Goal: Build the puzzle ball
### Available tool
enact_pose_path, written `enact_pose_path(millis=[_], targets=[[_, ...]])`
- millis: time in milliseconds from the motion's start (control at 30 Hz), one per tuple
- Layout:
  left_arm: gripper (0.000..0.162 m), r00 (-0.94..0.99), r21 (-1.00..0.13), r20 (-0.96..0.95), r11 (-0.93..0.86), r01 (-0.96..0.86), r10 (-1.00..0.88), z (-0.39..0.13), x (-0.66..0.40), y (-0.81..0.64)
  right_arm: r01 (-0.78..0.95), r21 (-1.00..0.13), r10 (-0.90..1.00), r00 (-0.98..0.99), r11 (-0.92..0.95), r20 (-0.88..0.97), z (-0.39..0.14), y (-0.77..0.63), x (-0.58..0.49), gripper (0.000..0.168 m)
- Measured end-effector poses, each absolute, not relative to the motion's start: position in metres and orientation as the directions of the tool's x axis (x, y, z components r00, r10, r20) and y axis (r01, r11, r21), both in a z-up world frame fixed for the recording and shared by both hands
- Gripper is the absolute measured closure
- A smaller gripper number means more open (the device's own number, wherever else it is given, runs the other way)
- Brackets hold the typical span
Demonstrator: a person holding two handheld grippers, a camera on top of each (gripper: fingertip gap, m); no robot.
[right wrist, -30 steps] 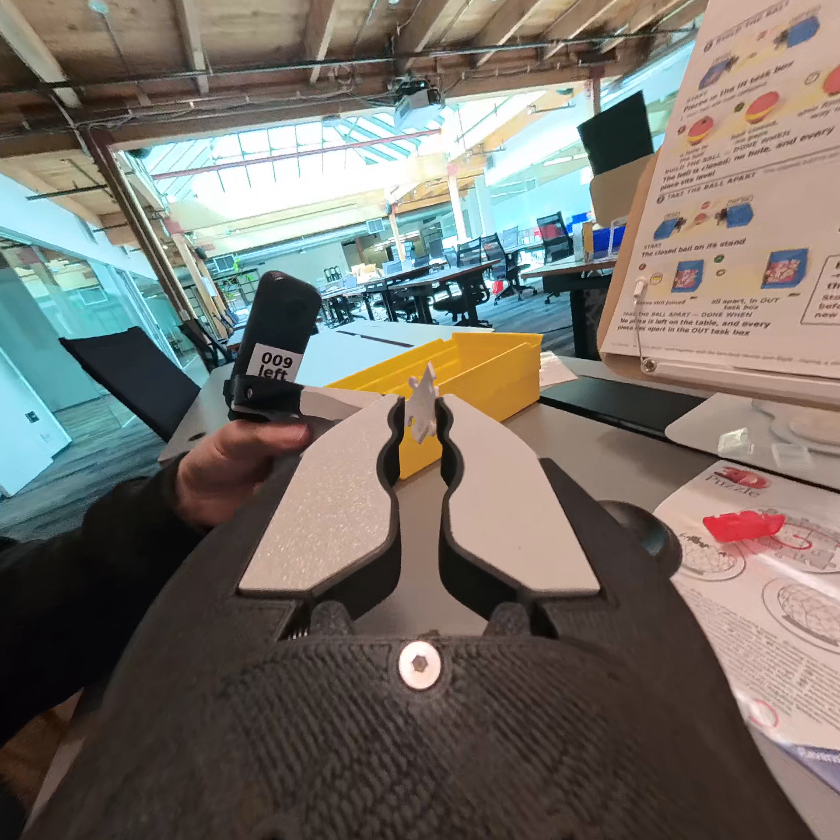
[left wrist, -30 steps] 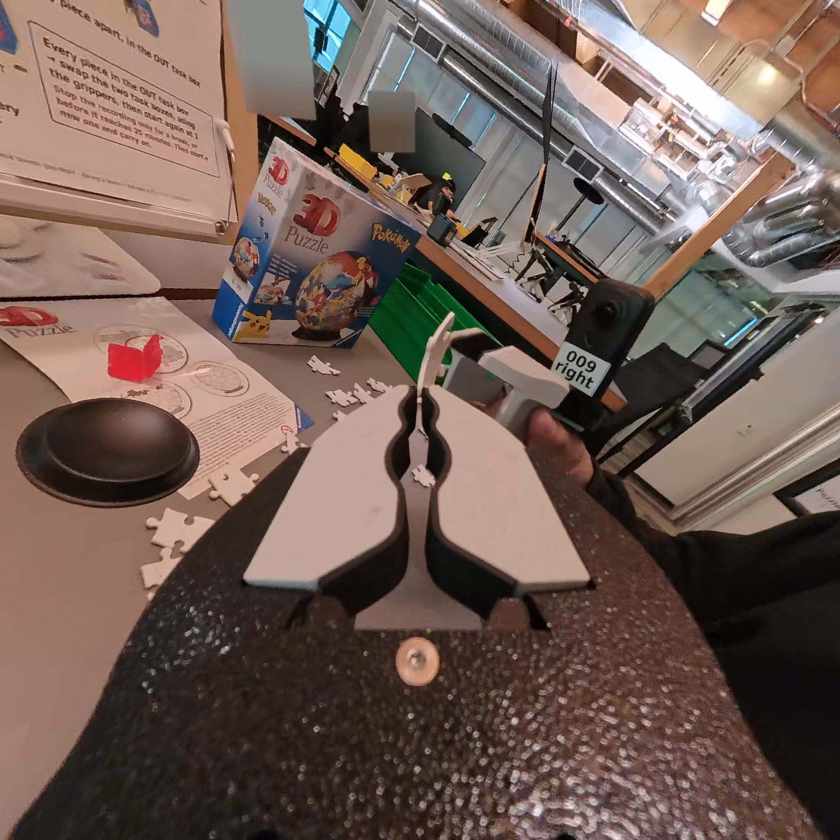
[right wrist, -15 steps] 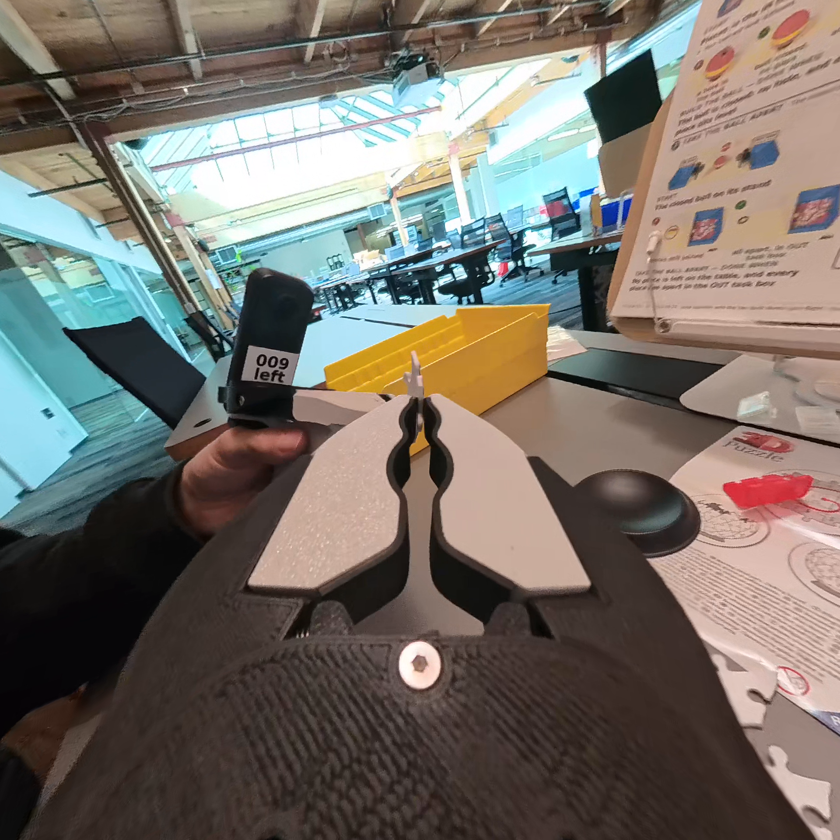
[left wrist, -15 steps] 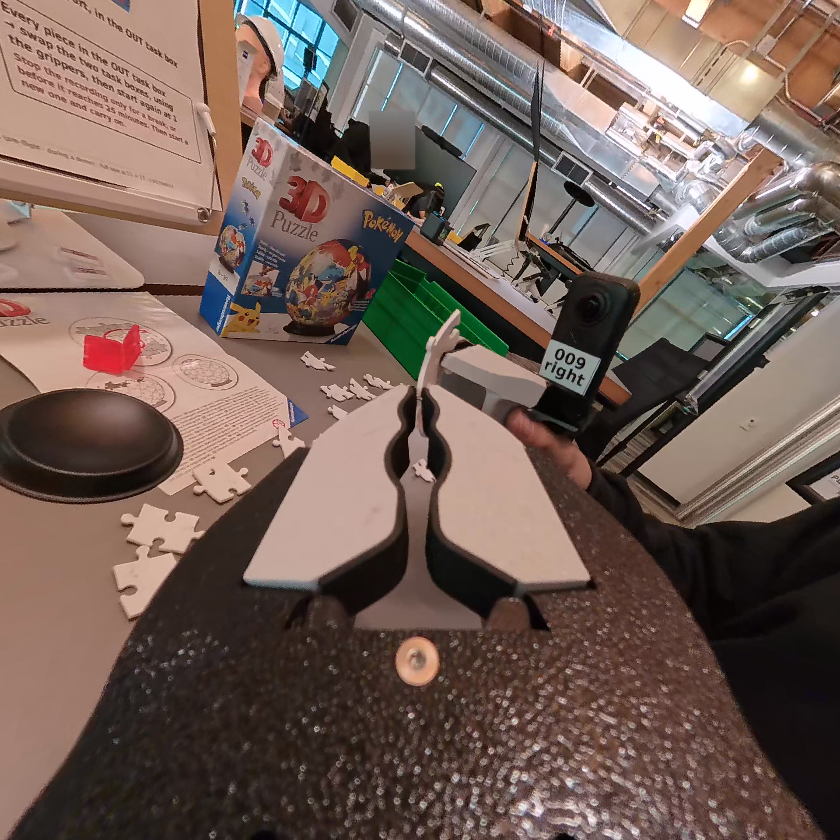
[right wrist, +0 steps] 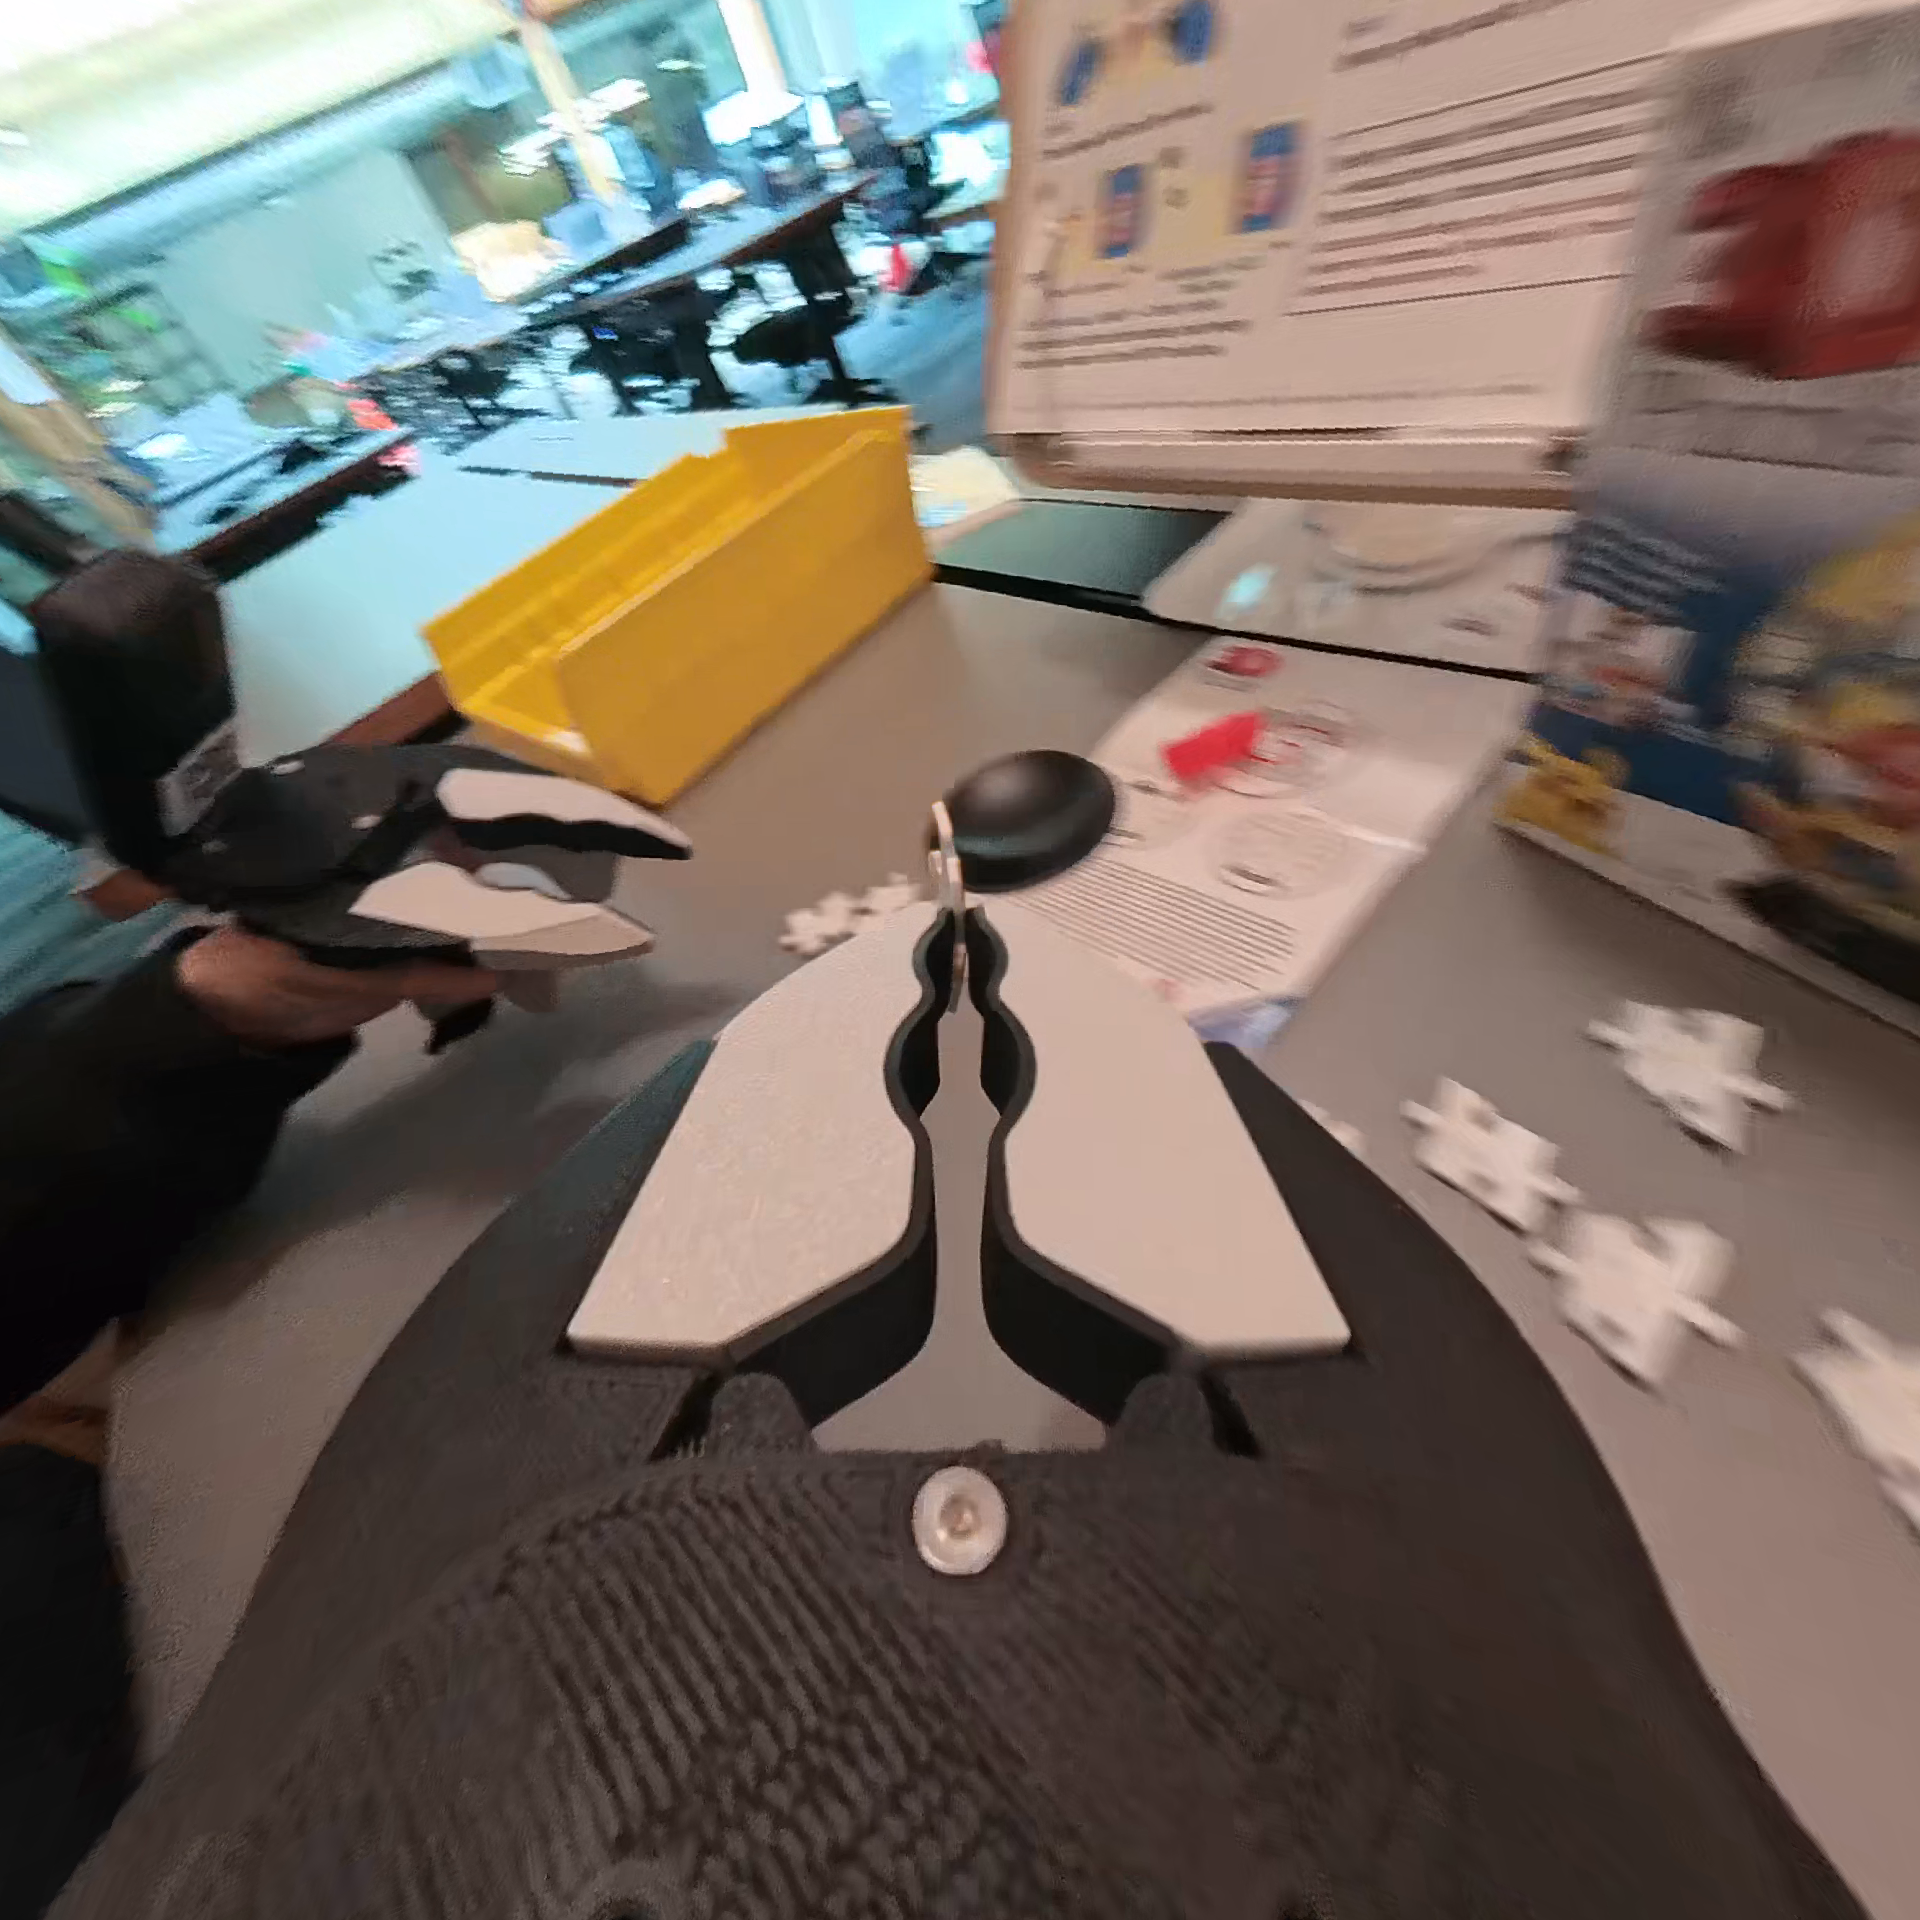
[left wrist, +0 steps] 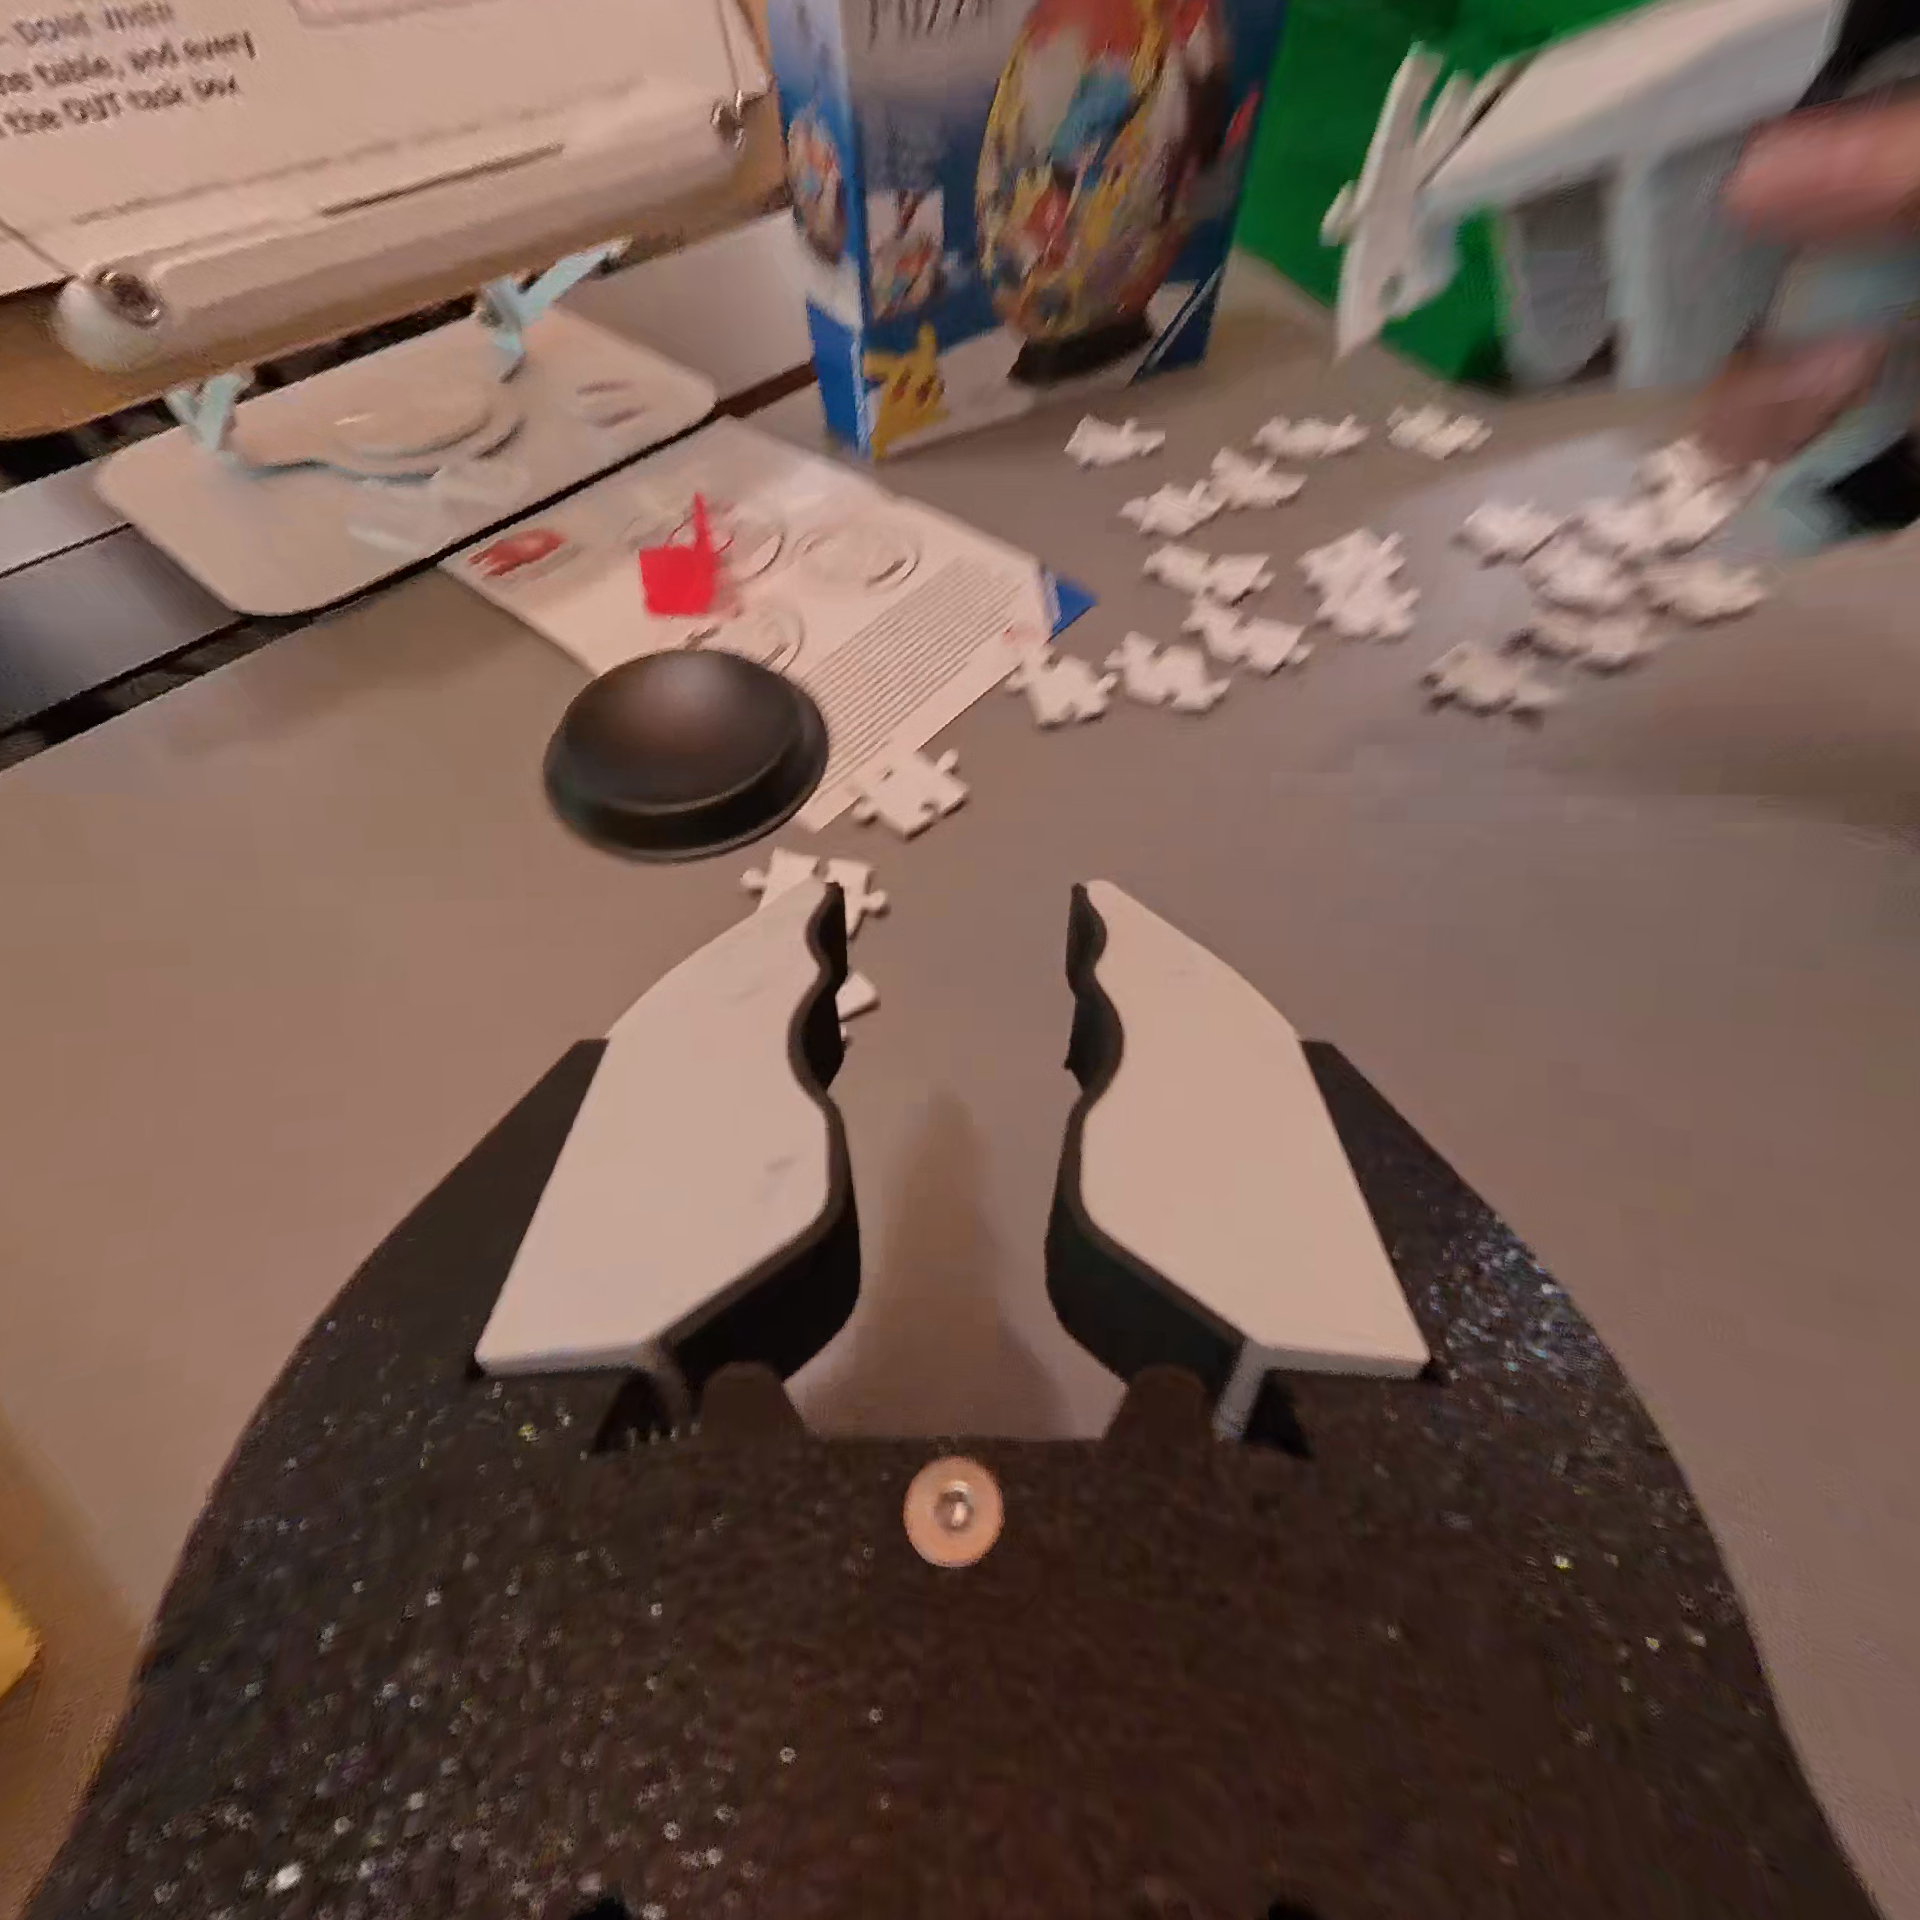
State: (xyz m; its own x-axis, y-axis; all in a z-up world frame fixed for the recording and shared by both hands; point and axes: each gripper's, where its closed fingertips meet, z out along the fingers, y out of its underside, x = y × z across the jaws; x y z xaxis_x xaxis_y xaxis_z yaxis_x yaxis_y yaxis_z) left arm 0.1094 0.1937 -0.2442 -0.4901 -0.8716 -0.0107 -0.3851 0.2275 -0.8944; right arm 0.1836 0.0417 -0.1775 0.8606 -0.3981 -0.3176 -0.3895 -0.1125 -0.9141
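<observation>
My left gripper (left wrist: 956,914) is open and empty, low over the grey table (left wrist: 1351,987); it also shows in the right wrist view (right wrist: 639,883), jaws apart. My right gripper (right wrist: 958,930) is shut on a white puzzle piece (right wrist: 943,862), seen edge-on. In the left wrist view that gripper (left wrist: 1455,197) is at the upper right, and the white piece (left wrist: 1387,208) sticks out of its tips, blurred. The black round stand (left wrist: 686,748) sits ahead of my left gripper. Several loose white pieces (left wrist: 1247,582) lie on the table to the right.
The puzzle box (left wrist: 997,208) stands at the back, with a green bin (left wrist: 1340,156) beside it. A leaflet (left wrist: 862,634) with a small red part (left wrist: 681,571) lies behind the stand. A yellow bin (right wrist: 707,623) is at the far left. A sign board (left wrist: 364,156) stands at the back. There is about 20 cm between the tips of the two grippers.
My left gripper has opened and let go of its piece, then drawn away. Both views have tipped down toward the table. My right gripper still holds a white piece.
</observation>
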Motion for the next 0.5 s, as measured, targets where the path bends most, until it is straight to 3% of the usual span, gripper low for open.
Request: enact_pose_path(millis=[33,200,500], targets=[[0.122,-0.477,-0.884,-0.039,0.254,-0.394,-0.878,-0.251,0.109,0.195,-0.396,-0.911,-0.447,0.839,-0.111,-0.310,-0.179,0.024,0.193,0.166],[0.120,-0.439,-0.878,-0.026,0.230,-0.419,-0.898,-0.267,0.112,0.190,-0.481,-0.843,-0.537,0.789,-0.240,-0.297,-0.208,-0.024,0.203,0.166],[0.119,-0.432,-0.874,-0.003,0.212,-0.437,-0.902,-0.270,0.115,0.191,-0.540,-0.685,-0.469,0.825,-0.490,-0.315,-0.249,-0.003,0.178,0.166]])
